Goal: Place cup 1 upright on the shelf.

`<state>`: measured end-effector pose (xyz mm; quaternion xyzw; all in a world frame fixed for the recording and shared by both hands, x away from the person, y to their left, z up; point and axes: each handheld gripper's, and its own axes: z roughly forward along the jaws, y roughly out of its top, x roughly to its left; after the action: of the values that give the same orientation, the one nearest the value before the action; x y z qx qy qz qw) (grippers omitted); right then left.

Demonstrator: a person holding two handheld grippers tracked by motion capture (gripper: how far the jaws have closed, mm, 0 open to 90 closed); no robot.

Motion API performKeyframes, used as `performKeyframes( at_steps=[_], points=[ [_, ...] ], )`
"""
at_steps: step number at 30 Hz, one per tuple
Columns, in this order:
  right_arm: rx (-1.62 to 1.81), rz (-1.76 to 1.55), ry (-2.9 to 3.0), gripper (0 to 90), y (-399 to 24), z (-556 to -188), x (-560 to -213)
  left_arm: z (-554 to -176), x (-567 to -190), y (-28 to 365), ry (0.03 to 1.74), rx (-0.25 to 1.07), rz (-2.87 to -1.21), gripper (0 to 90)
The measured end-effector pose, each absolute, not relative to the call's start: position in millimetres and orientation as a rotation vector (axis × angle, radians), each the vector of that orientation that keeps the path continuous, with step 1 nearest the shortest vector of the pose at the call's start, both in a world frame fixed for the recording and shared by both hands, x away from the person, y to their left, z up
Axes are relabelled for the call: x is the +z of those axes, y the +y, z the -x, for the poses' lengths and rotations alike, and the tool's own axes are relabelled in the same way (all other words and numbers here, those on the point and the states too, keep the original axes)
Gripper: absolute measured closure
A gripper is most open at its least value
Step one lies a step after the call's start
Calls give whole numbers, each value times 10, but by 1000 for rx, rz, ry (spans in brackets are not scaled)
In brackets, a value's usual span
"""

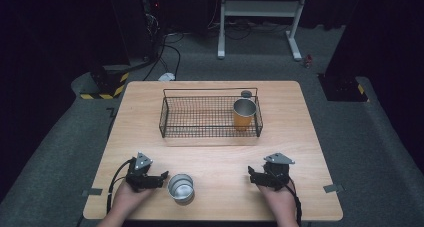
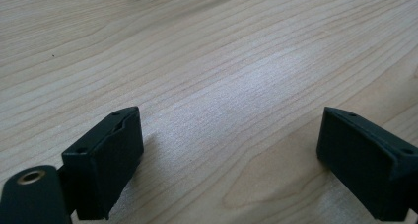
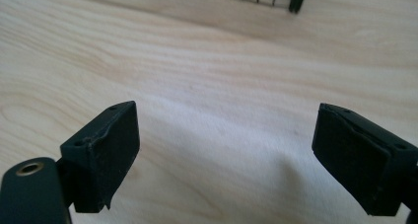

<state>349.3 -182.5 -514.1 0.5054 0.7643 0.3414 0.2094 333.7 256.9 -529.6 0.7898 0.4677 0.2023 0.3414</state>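
One wooden table (image 1: pixel 210 152), grey carpet (image 1: pixel 360 137), dark room

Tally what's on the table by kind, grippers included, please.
Metal cups: 2, a silver cup on the table by the left gripper, an orange cup upright in the basket
Wire basket: 1
Small round grey thing behind the basket, kind unclear: 1
Hand-held grippers: 2, left and right gripper, both open
Total: 6
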Motion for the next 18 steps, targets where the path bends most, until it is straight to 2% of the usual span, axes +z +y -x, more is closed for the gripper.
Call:
performKeyframes(
  at_steps=[8,18],
  points=[
    [911,-1424,2145,108,-1883,-3381,-5231,-3324,-5285,2584,1210,535,-2054,160],
    [865,-1408,2148,101,-1864,-3391,-5253,-3343,-5252,2619,1204,528,-2069,268]
  ],
)
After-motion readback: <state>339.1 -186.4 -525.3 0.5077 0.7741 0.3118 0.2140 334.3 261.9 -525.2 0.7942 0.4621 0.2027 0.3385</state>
